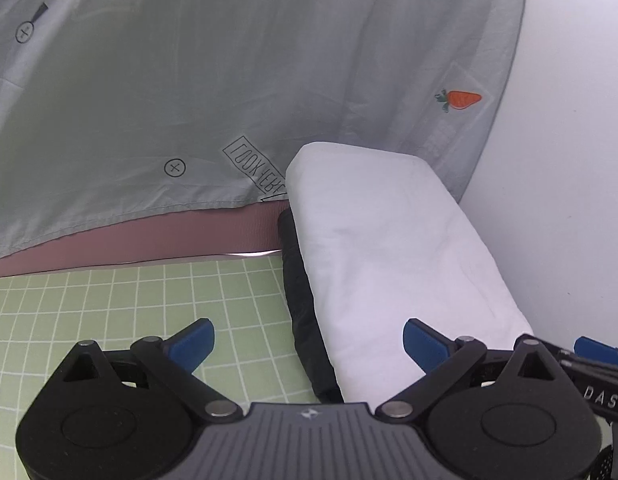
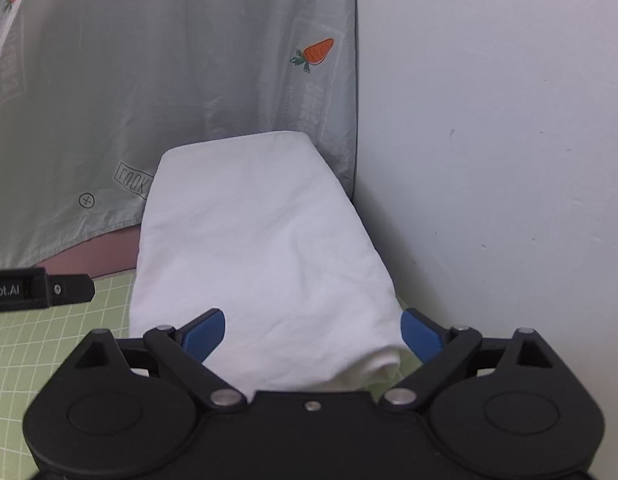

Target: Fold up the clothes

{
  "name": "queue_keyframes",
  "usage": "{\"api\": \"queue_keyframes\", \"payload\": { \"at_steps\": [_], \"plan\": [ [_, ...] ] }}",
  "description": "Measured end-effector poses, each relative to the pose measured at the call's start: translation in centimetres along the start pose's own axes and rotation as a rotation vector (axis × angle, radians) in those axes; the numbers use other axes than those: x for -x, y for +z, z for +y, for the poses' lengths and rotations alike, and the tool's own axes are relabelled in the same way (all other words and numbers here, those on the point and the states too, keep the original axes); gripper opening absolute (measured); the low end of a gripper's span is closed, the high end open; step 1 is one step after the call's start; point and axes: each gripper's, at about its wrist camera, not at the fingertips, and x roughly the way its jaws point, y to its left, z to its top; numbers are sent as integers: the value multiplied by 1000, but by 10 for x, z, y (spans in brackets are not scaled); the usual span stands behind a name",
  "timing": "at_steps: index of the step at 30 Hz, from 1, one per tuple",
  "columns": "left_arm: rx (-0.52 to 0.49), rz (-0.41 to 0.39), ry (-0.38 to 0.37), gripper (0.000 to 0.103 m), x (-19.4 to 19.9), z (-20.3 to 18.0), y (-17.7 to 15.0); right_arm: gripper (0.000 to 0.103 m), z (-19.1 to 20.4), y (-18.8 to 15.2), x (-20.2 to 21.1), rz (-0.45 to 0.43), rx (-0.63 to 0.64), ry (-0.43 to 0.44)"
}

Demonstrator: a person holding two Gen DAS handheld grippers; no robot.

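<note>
A folded white garment (image 1: 393, 248) lies on top of a folded dark garment (image 1: 305, 312) on the green grid mat (image 1: 129, 312), against the wall. It also shows in the right wrist view (image 2: 261, 248). My left gripper (image 1: 309, 344) is open and empty, its blue pads either side of the stack's near left edge. My right gripper (image 2: 313, 334) is open and empty, its blue pads straddling the white garment's near end. The right gripper's tip shows at the right of the left wrist view (image 1: 597, 356).
A grey-green printed cloth with carrot motifs (image 1: 213, 80) hangs behind the mat, above a pink strip (image 1: 169, 236). A white wall (image 2: 489, 160) stands to the right of the stack. The left gripper's body (image 2: 37, 290) shows at the left.
</note>
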Motion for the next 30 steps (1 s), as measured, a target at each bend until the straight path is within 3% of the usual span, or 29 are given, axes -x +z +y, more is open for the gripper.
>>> {"api": "queue_keyframes", "payload": {
  "at_steps": [7,14,22,30],
  "plan": [
    [-61,-4,10,103,99,-13,-54,100,-3,-20,101,-25,-14,50],
    [-102,29,-21,103,148,-23,-102,101,-3,-63,167,17,28,65],
    [-166,8,-21,103,183,-34,-127,101,-8,-104,207,68,59,36],
    [-185,7,-16,103,204,-41,-144,101,-12,-122,231,71,60,29]
  ]
}}
